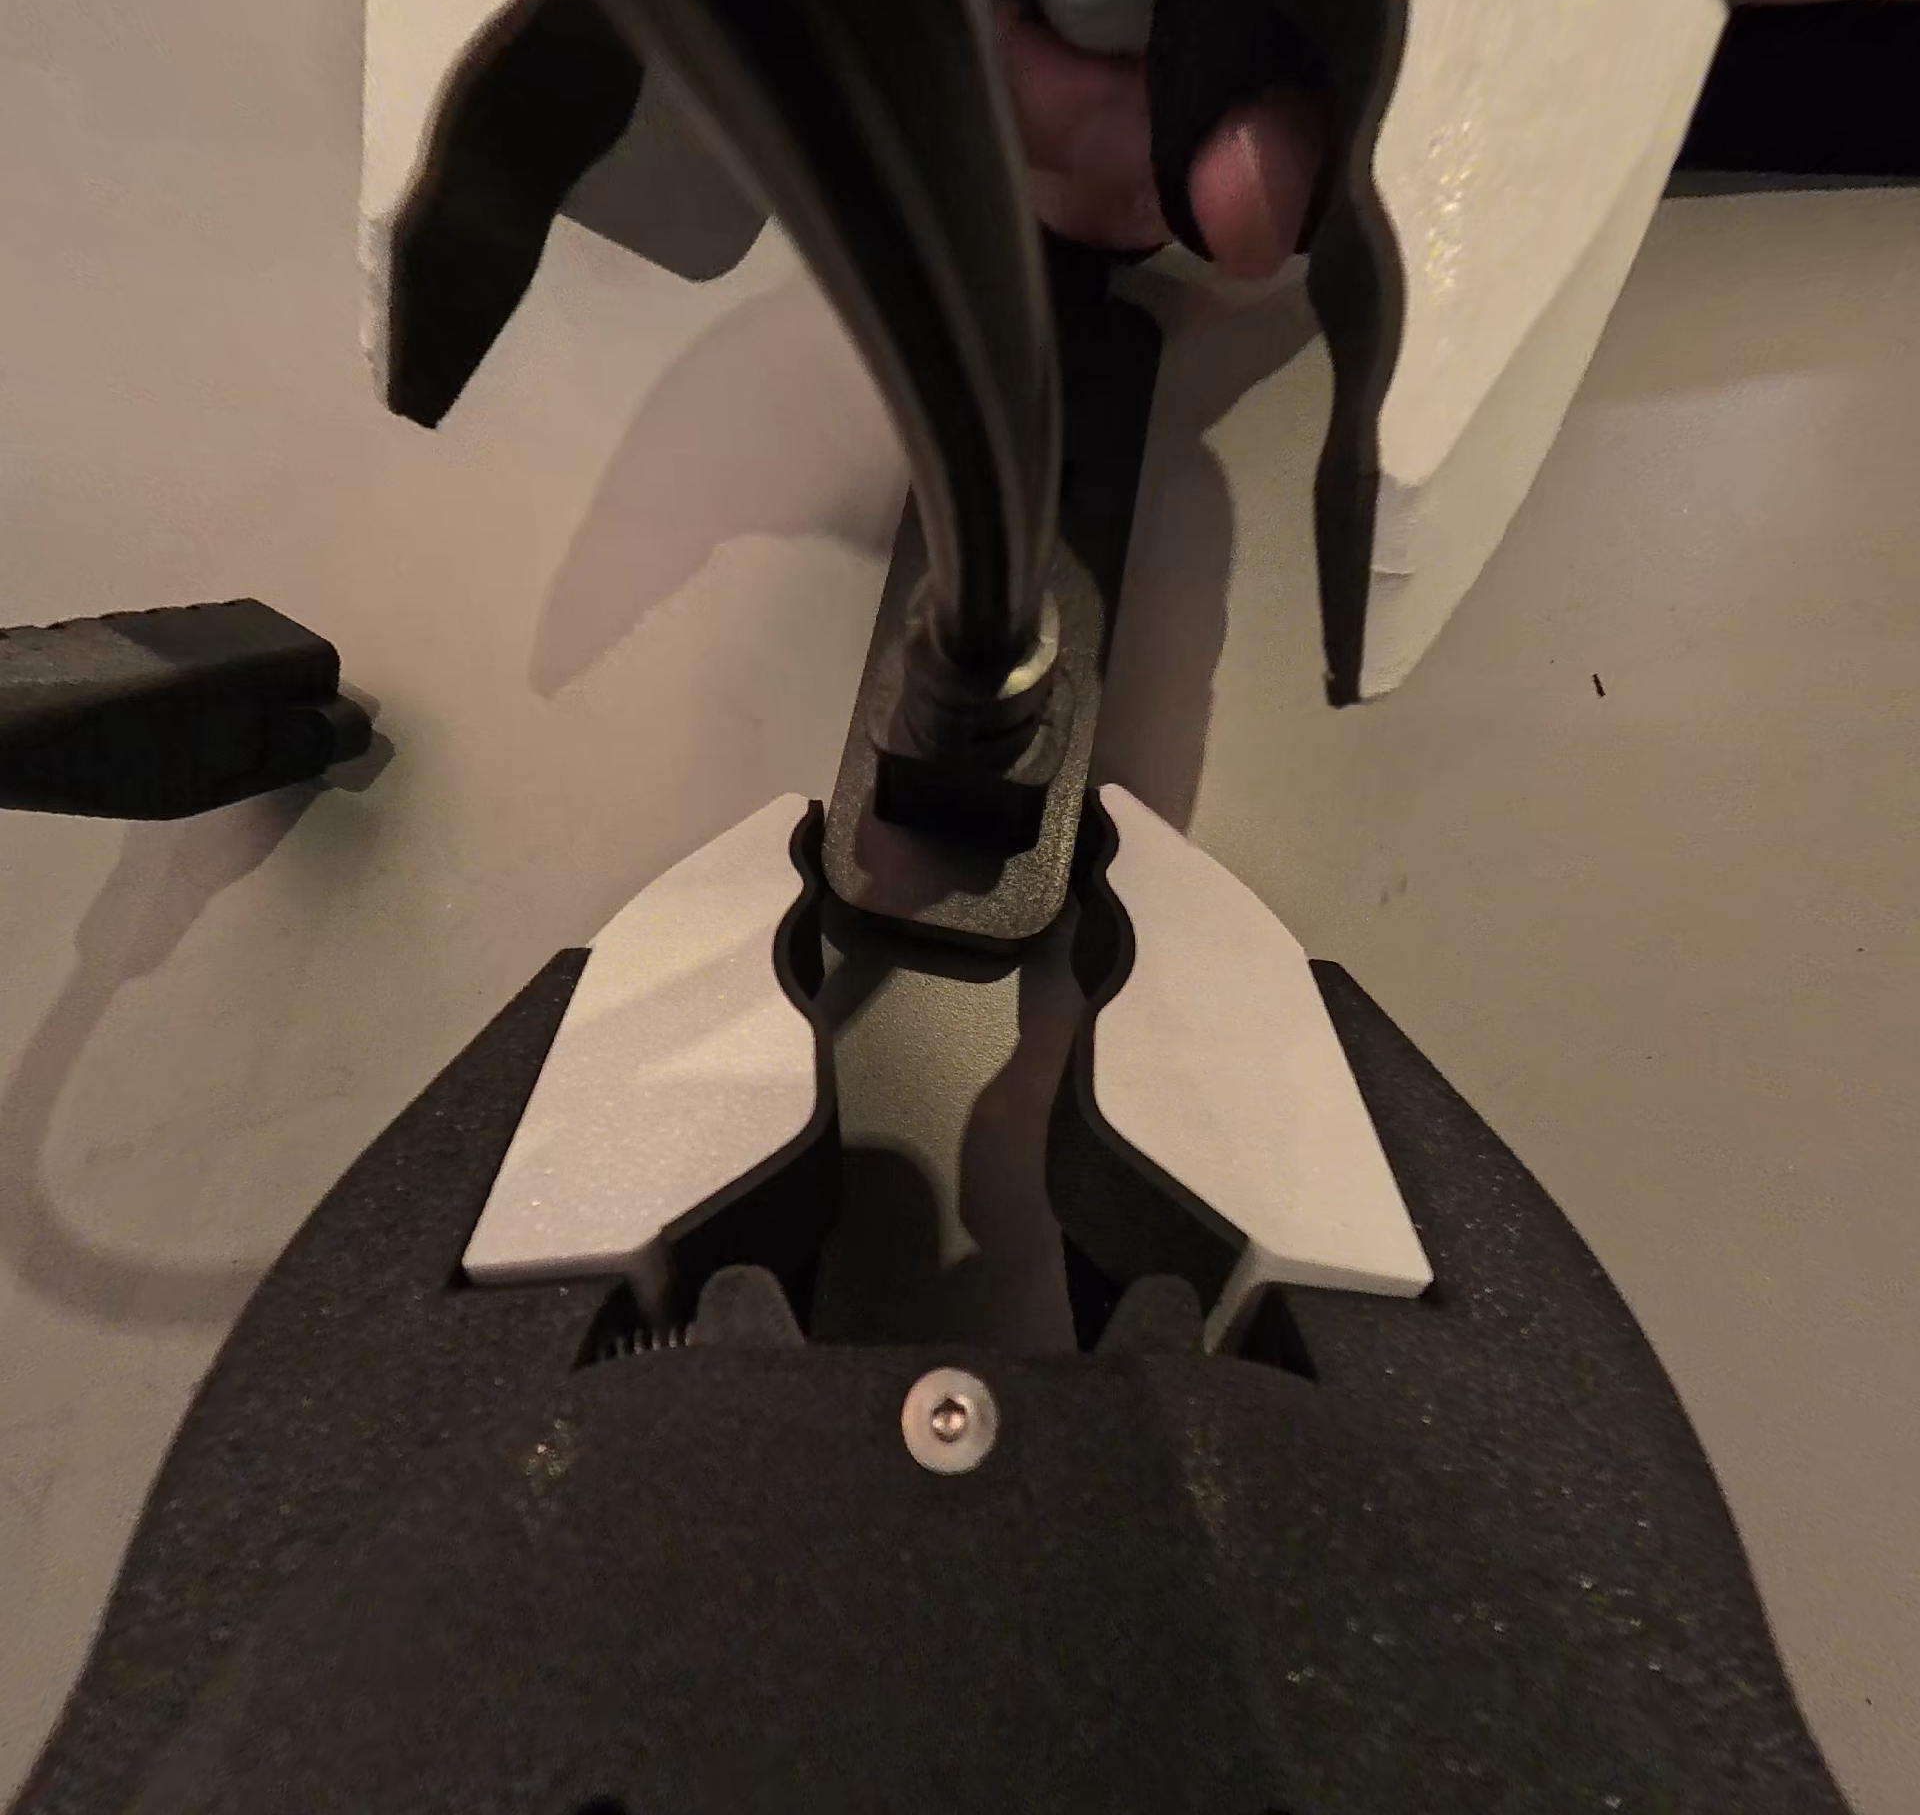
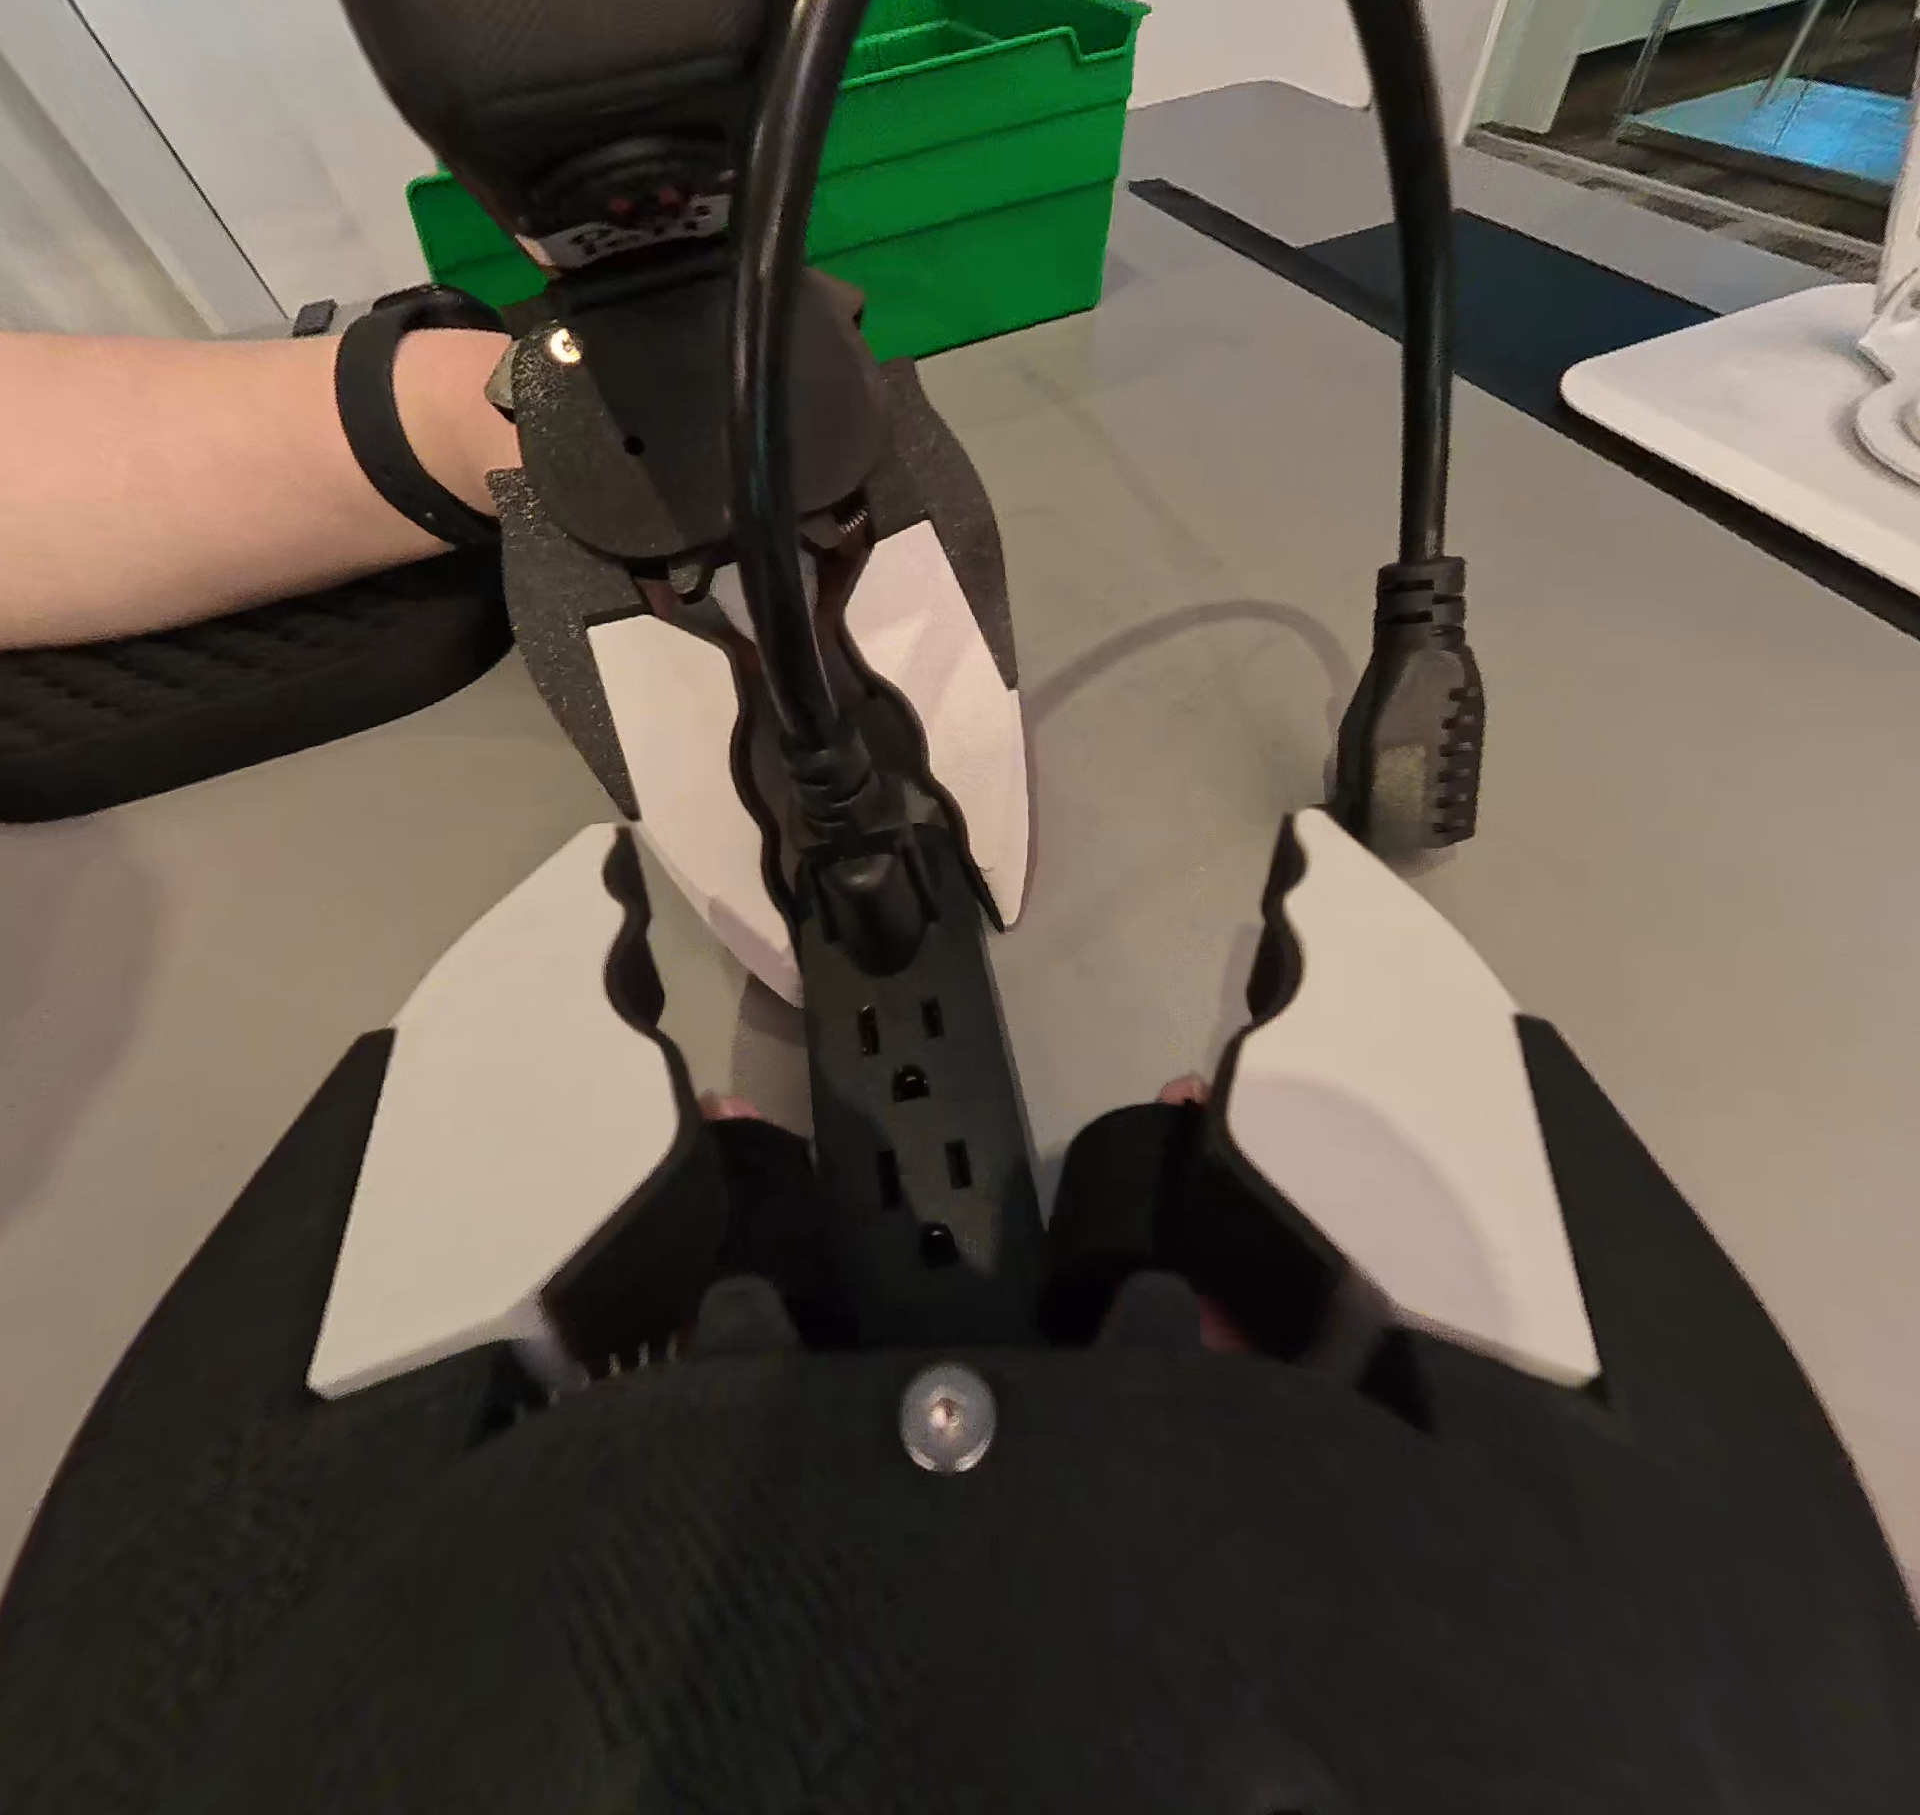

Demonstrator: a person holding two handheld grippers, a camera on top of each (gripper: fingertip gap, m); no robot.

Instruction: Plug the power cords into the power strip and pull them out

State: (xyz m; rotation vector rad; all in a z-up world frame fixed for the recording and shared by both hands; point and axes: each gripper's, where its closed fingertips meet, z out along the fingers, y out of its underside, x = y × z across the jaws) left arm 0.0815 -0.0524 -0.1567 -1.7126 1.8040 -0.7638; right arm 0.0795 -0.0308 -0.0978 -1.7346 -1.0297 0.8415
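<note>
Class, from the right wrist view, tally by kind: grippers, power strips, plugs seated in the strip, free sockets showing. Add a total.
Grippers: 2, left gripper and right gripper
Power strip: 1
Plug: 1
Free sockets: 2
Total: 6

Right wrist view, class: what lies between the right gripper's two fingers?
The black power strip runs lengthwise between the open right gripper's fingers, two empty outlets facing up; the right wrist view shows it.

Two free outlets point(image 2: 912, 1048) behind the seated plug point(image 2: 868, 892).
</note>
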